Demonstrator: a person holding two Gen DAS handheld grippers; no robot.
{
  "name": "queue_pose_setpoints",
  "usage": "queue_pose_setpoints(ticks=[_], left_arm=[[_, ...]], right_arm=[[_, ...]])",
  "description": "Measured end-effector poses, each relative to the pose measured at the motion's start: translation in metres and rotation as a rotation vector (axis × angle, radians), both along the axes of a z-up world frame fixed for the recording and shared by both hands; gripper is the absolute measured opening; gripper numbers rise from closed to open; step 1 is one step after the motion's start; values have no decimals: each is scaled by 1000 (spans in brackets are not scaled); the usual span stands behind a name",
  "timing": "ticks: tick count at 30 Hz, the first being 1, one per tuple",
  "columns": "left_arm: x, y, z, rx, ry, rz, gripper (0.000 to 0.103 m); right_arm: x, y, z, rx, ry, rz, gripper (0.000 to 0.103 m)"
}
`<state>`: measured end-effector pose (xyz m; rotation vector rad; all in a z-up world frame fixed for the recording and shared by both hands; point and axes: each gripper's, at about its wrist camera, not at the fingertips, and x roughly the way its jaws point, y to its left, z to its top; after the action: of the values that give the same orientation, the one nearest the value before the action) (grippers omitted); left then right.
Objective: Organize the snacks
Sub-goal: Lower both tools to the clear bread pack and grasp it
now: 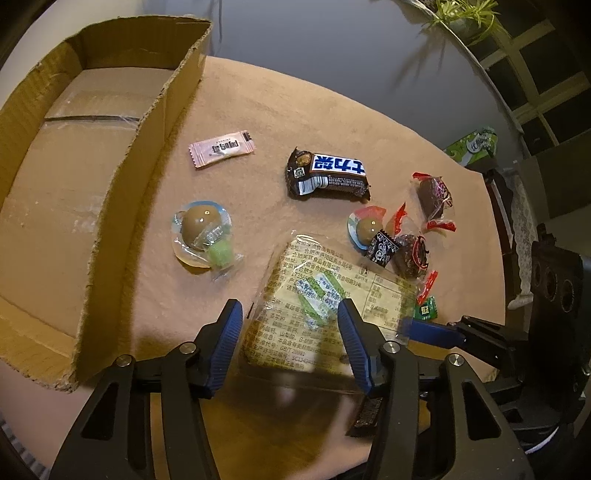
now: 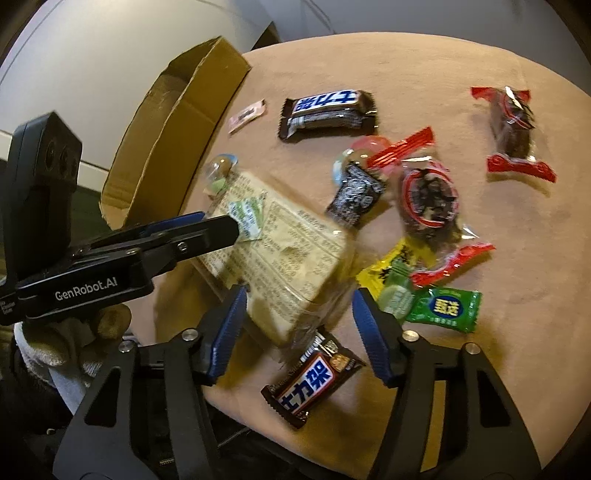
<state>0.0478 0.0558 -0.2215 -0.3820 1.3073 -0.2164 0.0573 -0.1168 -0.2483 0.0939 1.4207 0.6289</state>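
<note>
While both jaws stand released, the left gripper (image 1: 290, 343) straddles the clear-wrapped pale rectangular cake packet (image 1: 314, 306) at lower centre; light, soft and slippery, it suits a grip across its firm sides.

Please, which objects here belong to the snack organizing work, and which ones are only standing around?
For the job:
- brown cardboard box
- large clear-wrapped square cake packet
- dark brown chocolate bar with blue label
- pink wrapped candy
- green wrapped candy
- left gripper and right gripper, both open

Only around:
- green tissue box
- potted green plant
</note>
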Motion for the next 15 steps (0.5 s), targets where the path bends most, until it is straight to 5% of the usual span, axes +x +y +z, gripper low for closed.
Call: queue_pose_setpoints(ticks=[15], left_arm=[[-5, -11, 5, 5, -14, -19, 49]], right_arm=[[2, 12, 13, -38, -58, 38, 58]])
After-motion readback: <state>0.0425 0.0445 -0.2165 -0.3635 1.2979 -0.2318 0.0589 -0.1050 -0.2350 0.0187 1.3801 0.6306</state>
